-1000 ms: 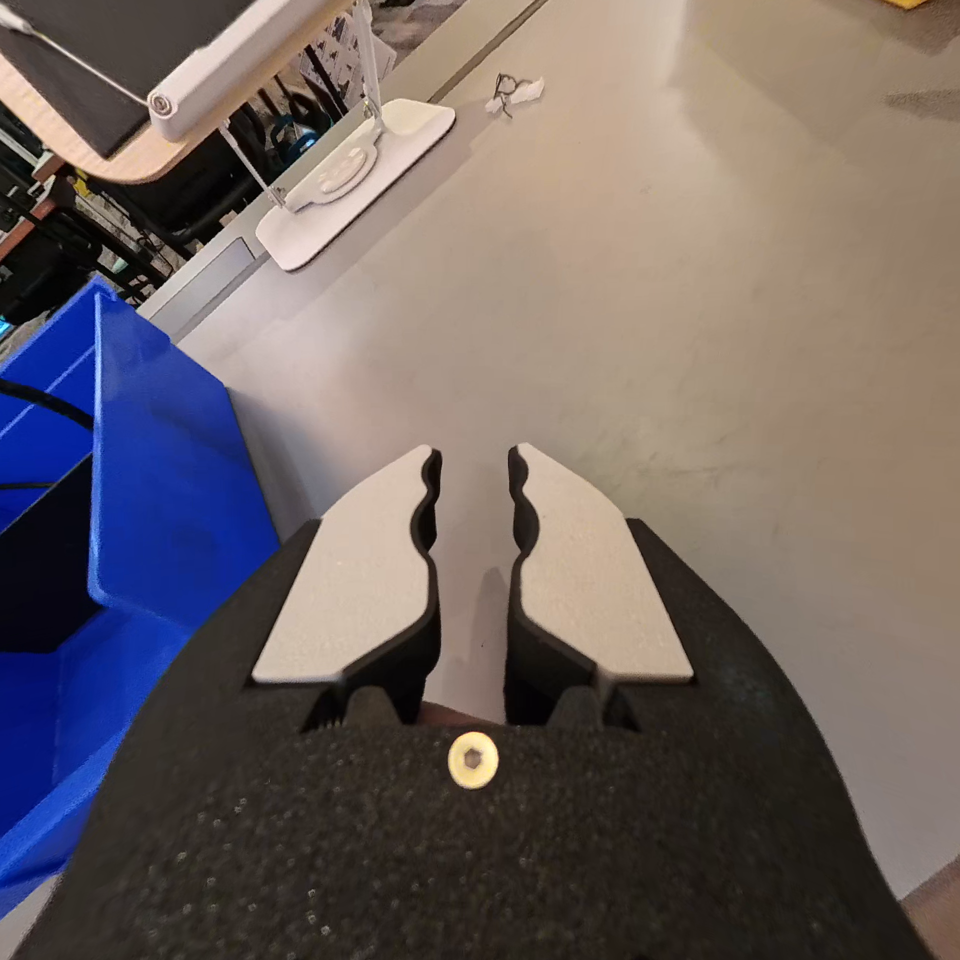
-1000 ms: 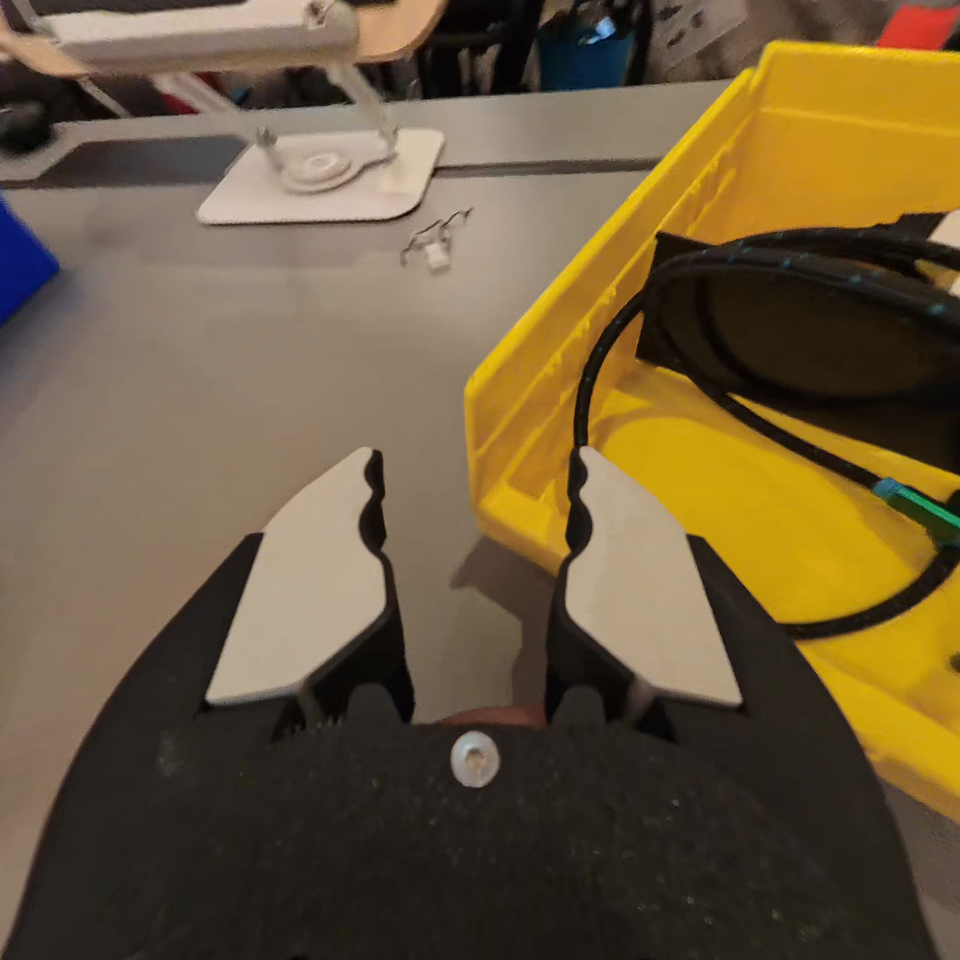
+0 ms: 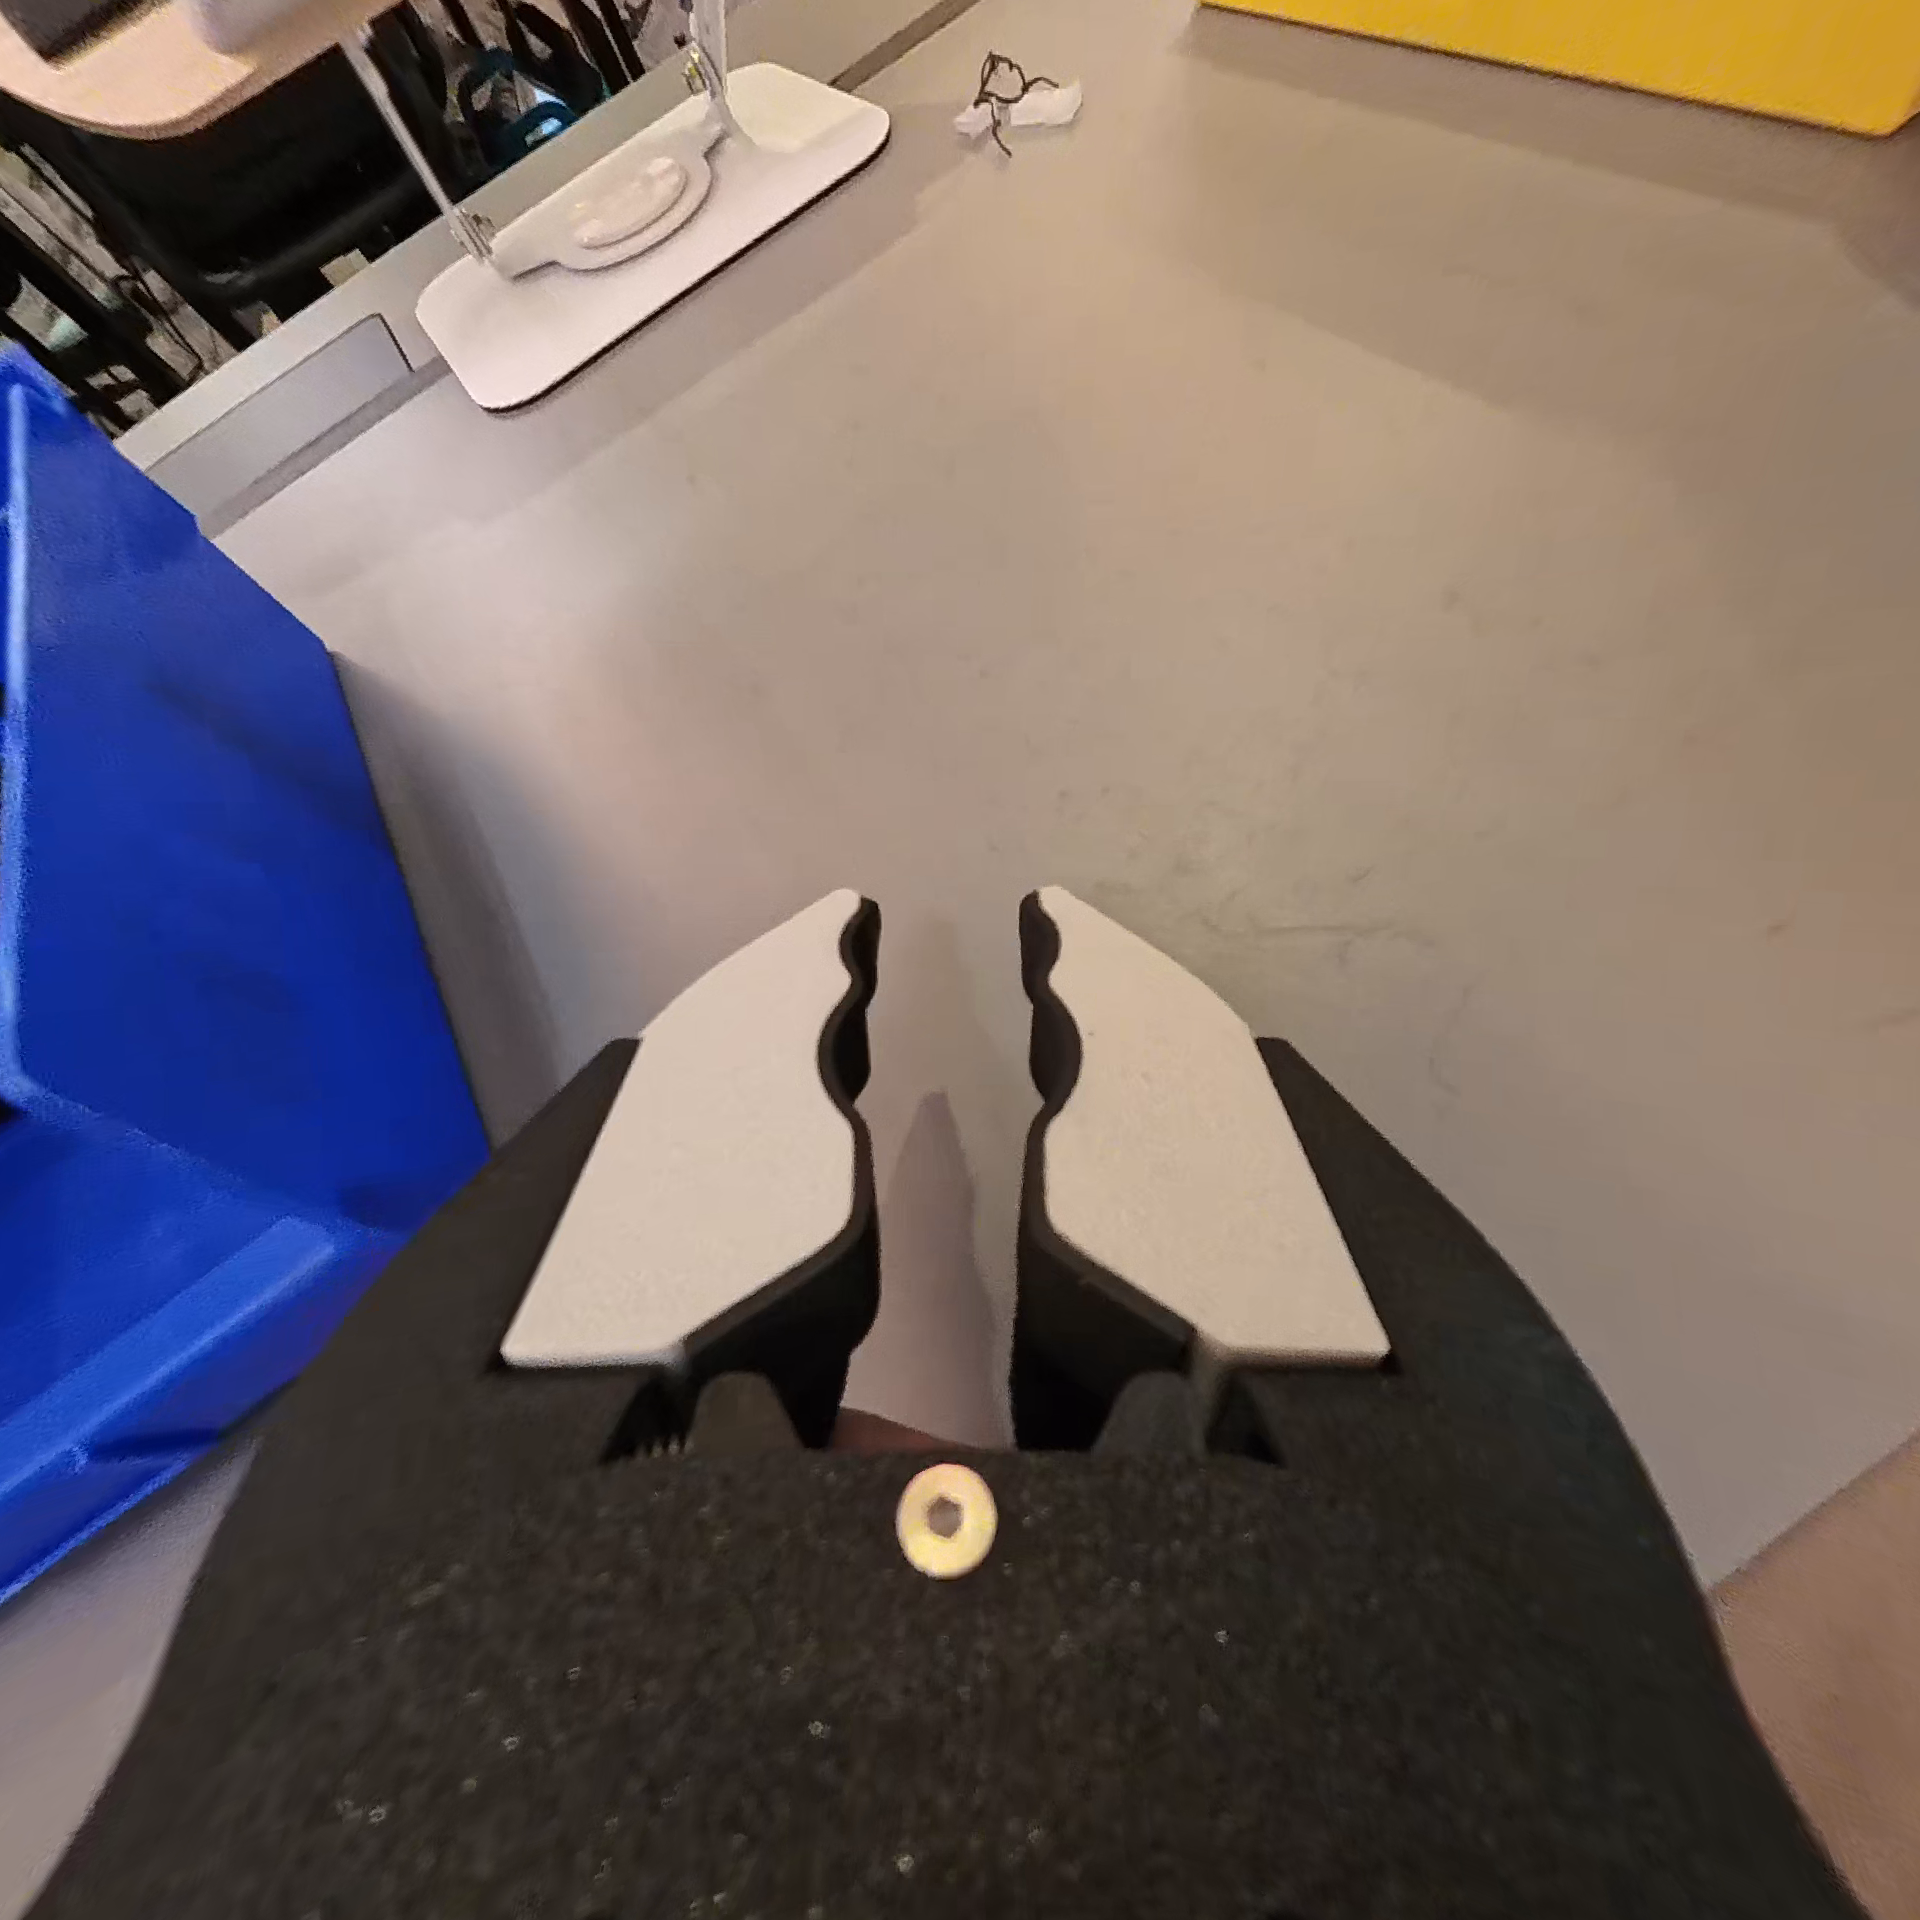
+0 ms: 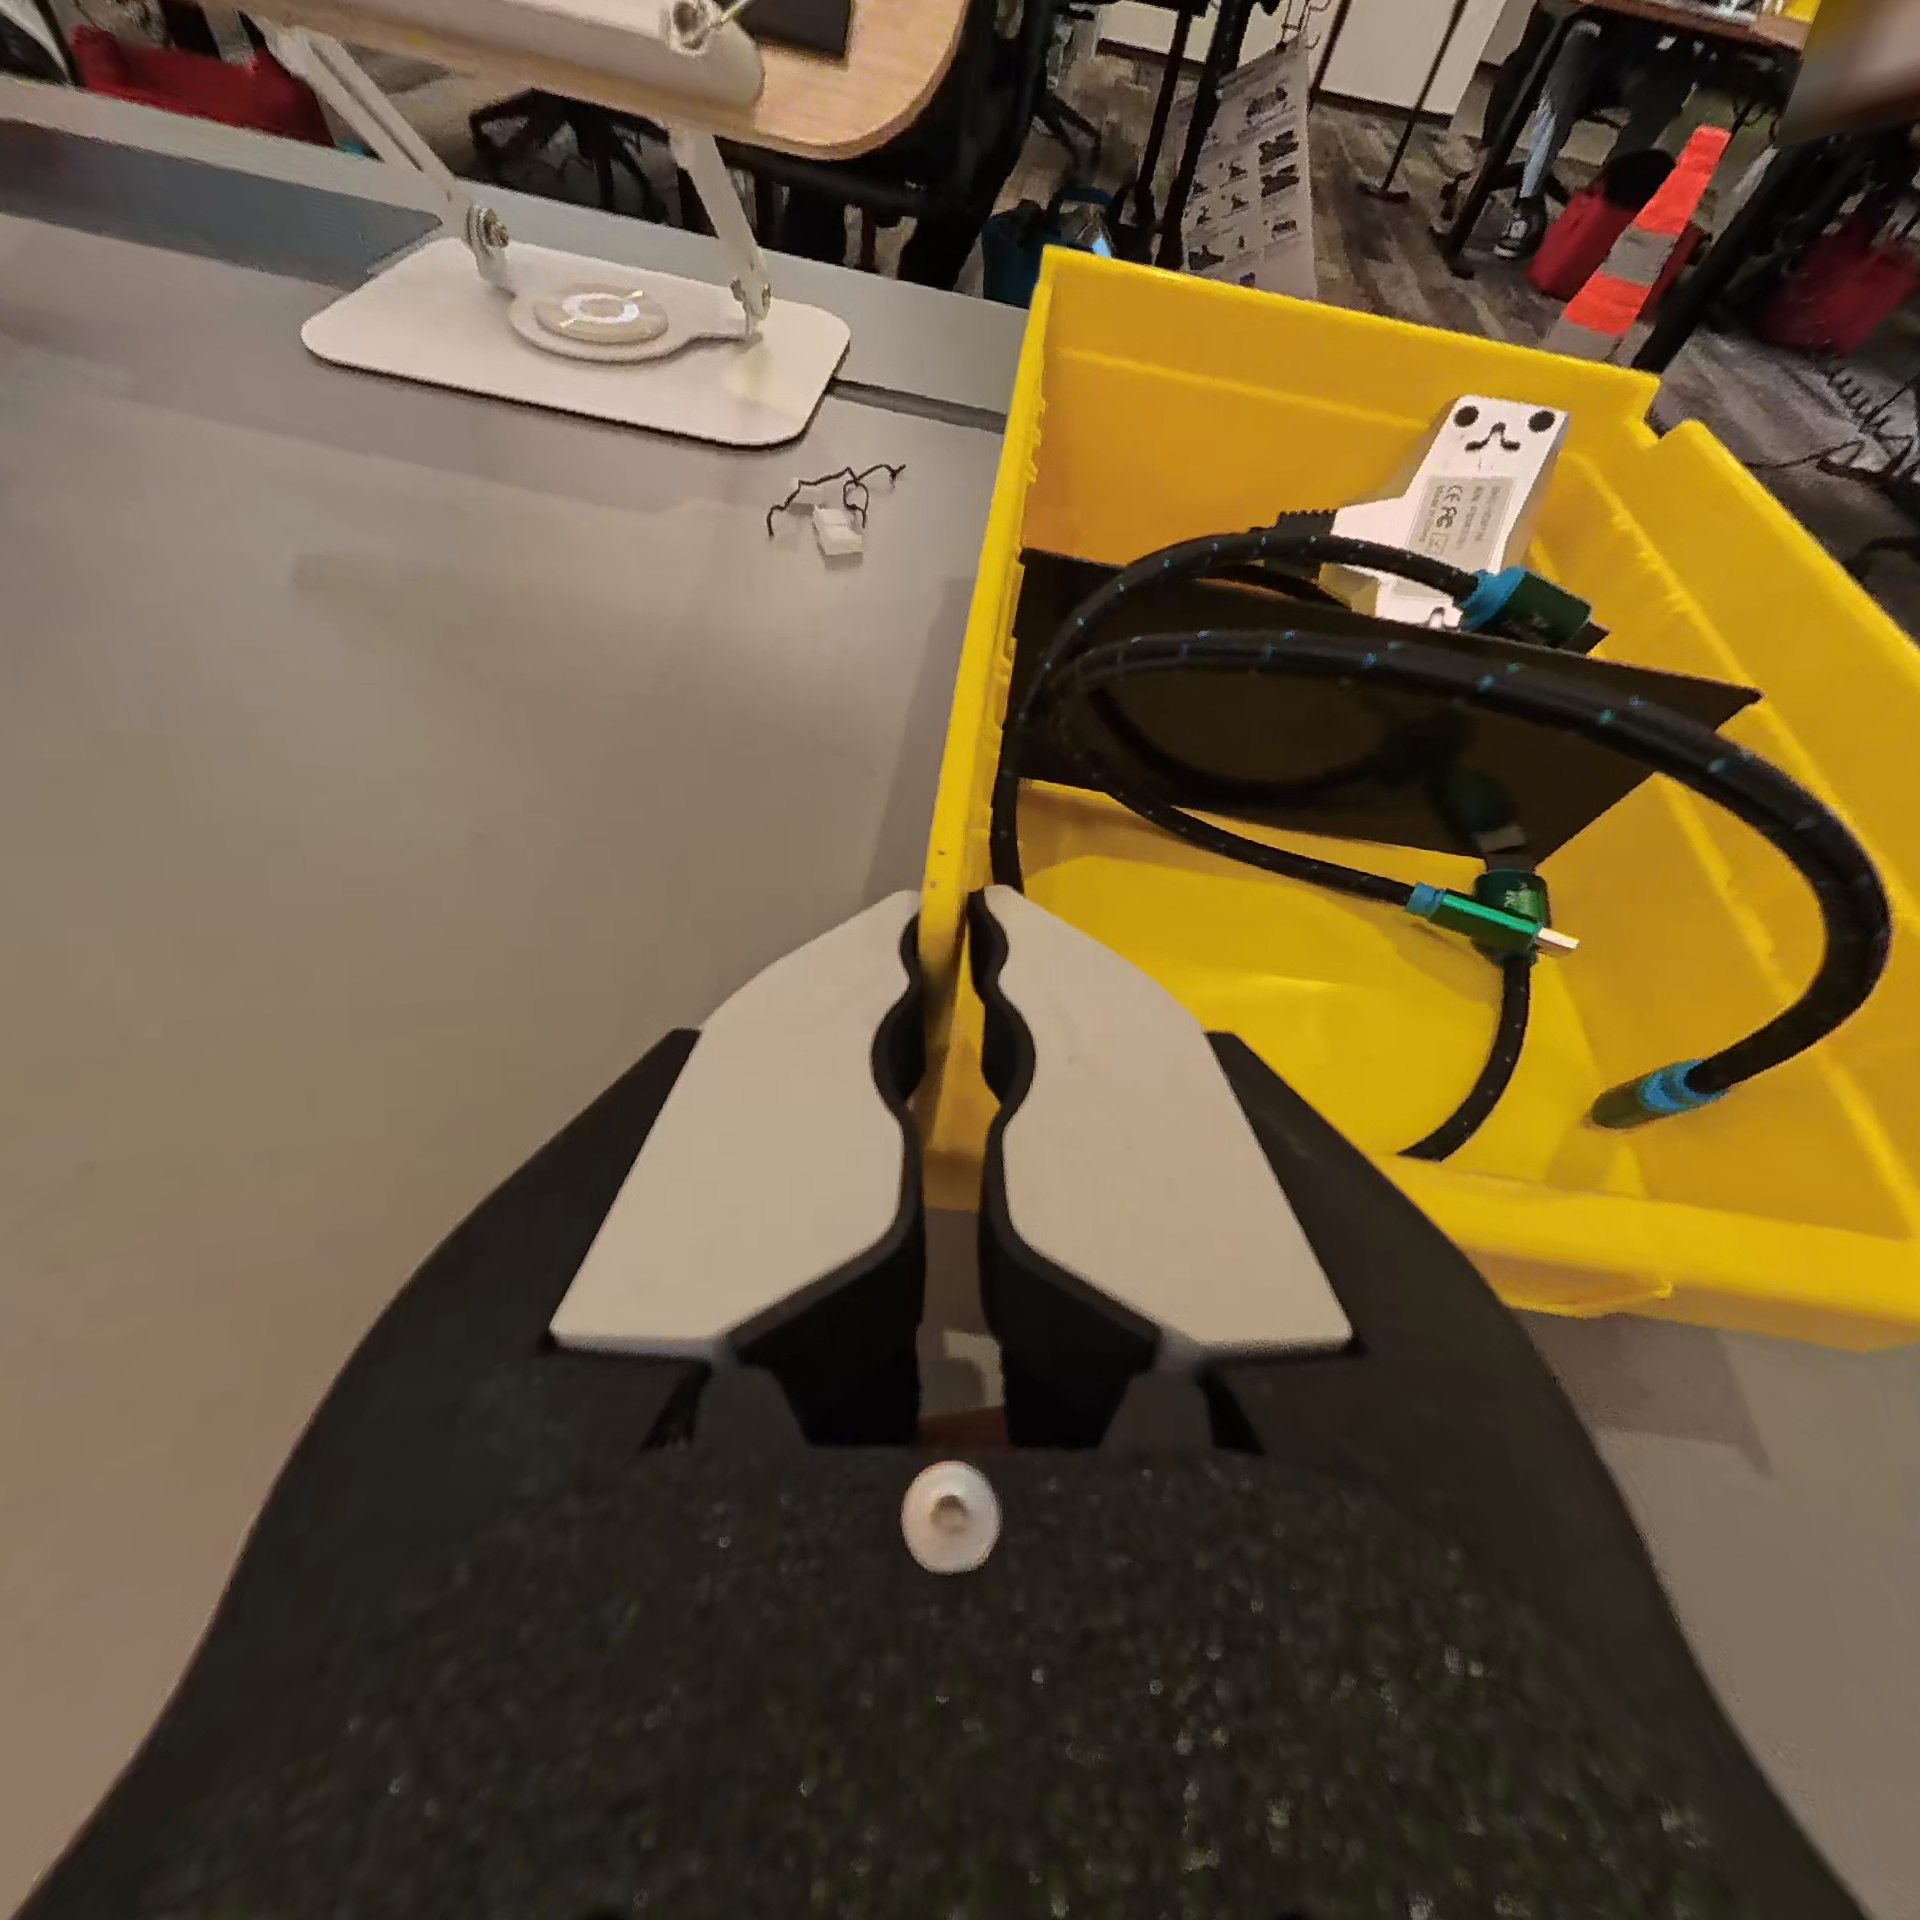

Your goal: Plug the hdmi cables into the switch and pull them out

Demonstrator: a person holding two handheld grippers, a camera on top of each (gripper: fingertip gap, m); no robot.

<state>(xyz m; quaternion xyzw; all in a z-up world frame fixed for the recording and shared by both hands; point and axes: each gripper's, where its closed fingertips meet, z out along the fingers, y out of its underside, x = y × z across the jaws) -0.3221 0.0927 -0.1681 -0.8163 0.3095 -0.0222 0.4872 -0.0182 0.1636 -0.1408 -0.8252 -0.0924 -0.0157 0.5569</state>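
The left claw (image 3: 949, 914) hangs spread over the smooth grey table (image 3: 1299, 582), its pale matte fingers (image 3: 727, 1164) with wavy black inner edges holding nothing. Just to its left stands a glossy blue plastic bin (image 3: 197, 987). Far off sit a flat white rounded stand base (image 3: 665, 218) and a scrap of thin black wire with a white tag (image 3: 1013, 94); a strip of yellow shows at the far right edge.

The right wrist view shows what that strip belongs to: a yellow plastic bin (image 4: 1299, 343) with ribbed walls, on the right side of the table (image 4: 416, 779). The right claw (image 4: 943, 909) is pressed nearly together, pinching the thin near-left wall of this bin, which runs up between its fingers. Inside, the hdmi cables (image 4: 1558, 717), black braid flecked with blue, loop over a dark flat sheet (image 4: 1299, 727). One metallic green plug (image 4: 1496, 914) lies loose on the bin floor; another cable end (image 4: 1652, 1096) rests near the front wall. The switch (image 4: 1455, 499), a small silvery-white angular box, lies at the far side with a green plug (image 4: 1538, 613) against its near end. The blue bin is outside this view.
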